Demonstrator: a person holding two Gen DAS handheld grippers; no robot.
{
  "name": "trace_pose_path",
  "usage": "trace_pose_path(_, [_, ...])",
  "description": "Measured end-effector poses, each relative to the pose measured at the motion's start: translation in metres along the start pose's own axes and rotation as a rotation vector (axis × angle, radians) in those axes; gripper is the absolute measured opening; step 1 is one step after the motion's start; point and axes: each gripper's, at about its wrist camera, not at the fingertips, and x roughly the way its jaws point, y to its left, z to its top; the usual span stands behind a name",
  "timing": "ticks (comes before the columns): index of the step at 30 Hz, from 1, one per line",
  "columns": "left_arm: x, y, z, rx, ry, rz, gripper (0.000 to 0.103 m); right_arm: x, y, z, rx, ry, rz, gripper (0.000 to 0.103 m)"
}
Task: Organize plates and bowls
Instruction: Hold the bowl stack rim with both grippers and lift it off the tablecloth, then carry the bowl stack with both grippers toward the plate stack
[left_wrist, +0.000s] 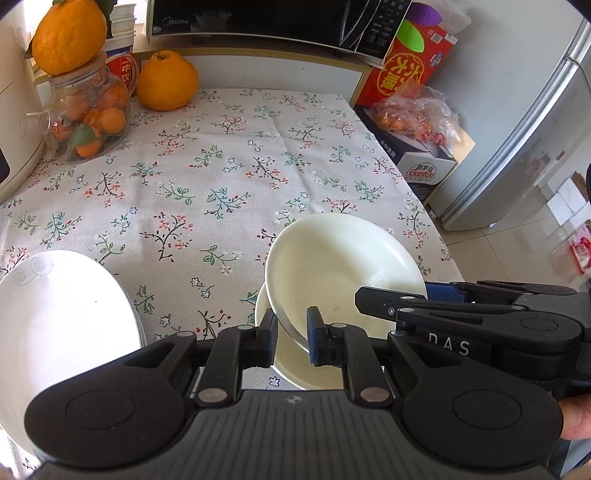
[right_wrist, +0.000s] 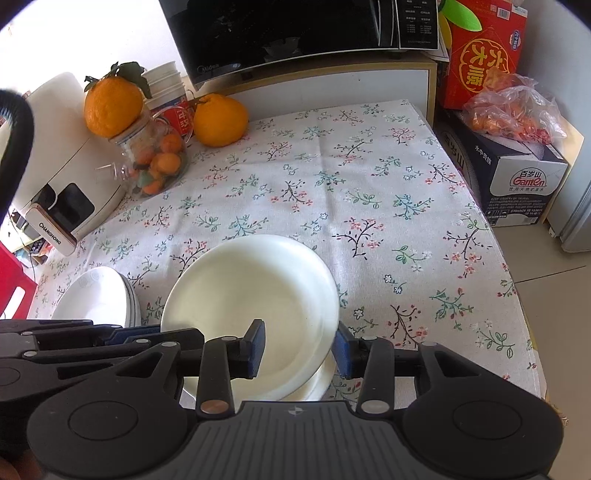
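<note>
The surface (left_wrist: 229, 155), covered in a flowered cloth, holds everything, and the tilted bowl (left_wrist: 343, 266) near its front edge serves as the landmark. Behind the bowl, at the far end, a black microwave (left_wrist: 258, 18) sits on a raised shelf. Right of the bowl, off the surface, stand a red box (left_wrist: 410, 70), a carton (left_wrist: 417, 162) topped with a bag of oranges (left_wrist: 413, 118), and a fridge (left_wrist: 535, 129). Far behind and left of the bowl are a white appliance (right_wrist: 70, 173), a glass jar of small oranges (left_wrist: 85, 122) with 1 big orange (left_wrist: 68, 35) on top, and another big orange (left_wrist: 166, 81) beside it.

Left of the bowl, a stack of plates (left_wrist: 55, 314) looks already gathered. The bowl leans into a lower bowl (left_wrist: 295, 369) without sitting flat, so I judge the nesting nearly done; seating it and letting go remain.

The left claw (left_wrist: 292, 334) is clenched on the tilted bowl's near rim. The right claw (right_wrist: 300, 345) is released: its pads straddle the opposite rim with daylight on both sides.
</note>
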Motion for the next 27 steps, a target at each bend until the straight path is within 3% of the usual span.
trace_pose_path(15, [0.0027,-0.0003,-0.003,0.025,0.019,0.01,0.016,0.0025,0.002,-0.0012,-0.024,0.02,-0.001,0.038])
trace_pose_path(27, [0.0039,0.009,-0.0008,0.004,0.027,0.043,0.029,0.0015,-0.0056,0.0022,-0.002,0.007,-0.008,0.041])
